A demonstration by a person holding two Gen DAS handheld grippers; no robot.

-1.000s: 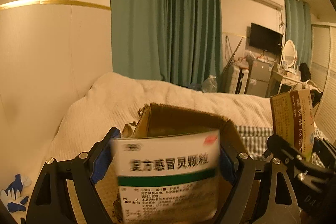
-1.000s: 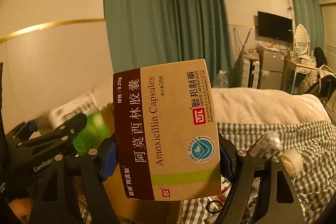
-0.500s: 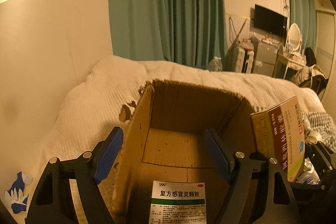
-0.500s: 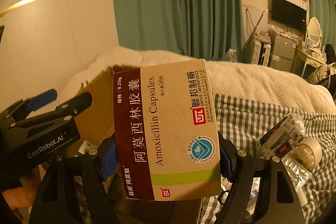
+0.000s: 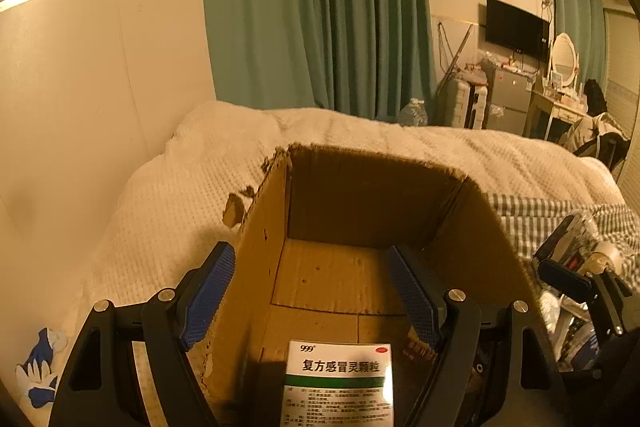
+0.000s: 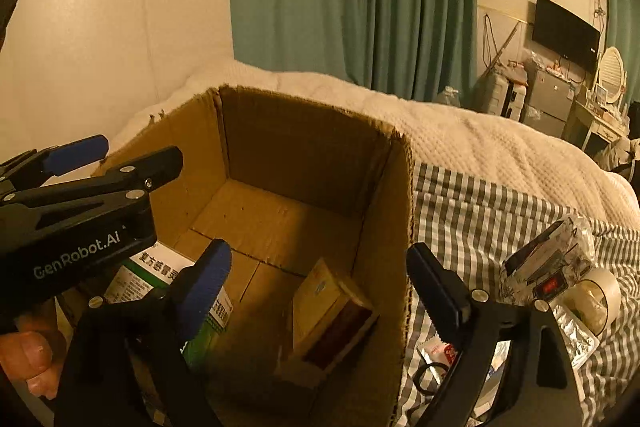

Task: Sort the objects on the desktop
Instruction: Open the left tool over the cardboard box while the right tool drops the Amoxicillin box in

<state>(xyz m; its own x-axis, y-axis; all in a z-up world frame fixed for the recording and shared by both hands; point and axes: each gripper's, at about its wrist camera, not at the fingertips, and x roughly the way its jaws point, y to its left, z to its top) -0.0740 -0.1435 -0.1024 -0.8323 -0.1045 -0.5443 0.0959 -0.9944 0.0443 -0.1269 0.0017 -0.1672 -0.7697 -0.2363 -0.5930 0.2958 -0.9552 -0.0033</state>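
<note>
One second ago each gripper held a medicine box above the carton; now both boxes lie inside it and both grippers are empty.

On the left side, the left gripper (image 5: pixel 310 291) hangs over the near left corner of the cardboard box (image 5: pixel 372 195). Its jaws are spread wide, one blue pad outside the left wall and one inside, and nothing is between them. The white and green medicine box (image 5: pixel 339 383), which it carried before, now lies flat on the bottom of the carton, at the near edge, label up. In the right wrist view the same box (image 6: pixel 160 267) shows partly under the left gripper (image 6: pixel 116 155), and a thumb (image 6: pixel 32 351) of the person's hand is seen at the lower left.

Farther right, the brown and tan capsule box (image 6: pixel 328 311) no longer stands between the pads of the right gripper (image 6: pixel 320 287). It rests tilted on the carton floor, leaning toward the right wall. The jaws of this gripper are opening, with empty air between them, and one finger is outside the right wall.

Counted: one cardboard box, two medicine boxes inside it, two grippers. On the checked cloth (image 6: pixel 480 211) to the right of the carton lie one roll of tape (image 6: pixel 600 295), one wrapped dark pack (image 6: pixel 548 259) and a few small items that I cannot tell apart.
</note>
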